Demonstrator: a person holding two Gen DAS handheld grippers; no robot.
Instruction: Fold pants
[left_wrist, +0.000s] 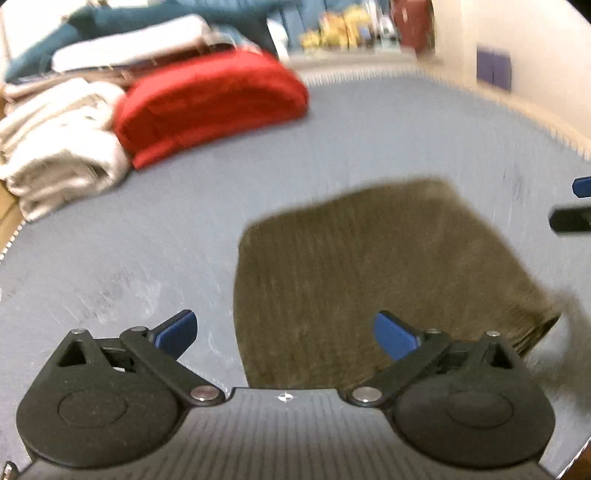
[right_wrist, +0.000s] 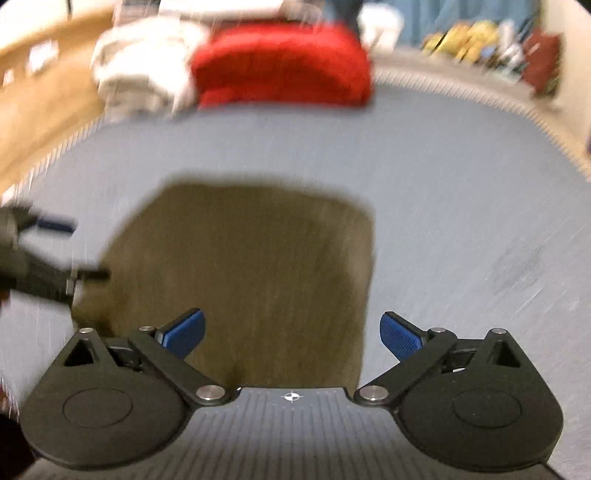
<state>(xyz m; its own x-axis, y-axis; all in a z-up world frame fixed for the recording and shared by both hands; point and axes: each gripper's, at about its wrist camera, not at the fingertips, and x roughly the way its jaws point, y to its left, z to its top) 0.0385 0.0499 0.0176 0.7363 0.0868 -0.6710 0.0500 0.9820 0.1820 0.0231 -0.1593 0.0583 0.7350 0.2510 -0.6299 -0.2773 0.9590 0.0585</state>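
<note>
The folded brown pants (left_wrist: 369, 273) lie flat on the grey mat (left_wrist: 147, 236), well in front of the red stack (left_wrist: 210, 107); left gripper (left_wrist: 286, 334) and right gripper (right_wrist: 291, 334) hang above the pants, jaws spread wide, holding nothing

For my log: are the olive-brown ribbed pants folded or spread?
Folded: the olive-brown ribbed pants form a compact rectangle, layered edges showing.
</note>
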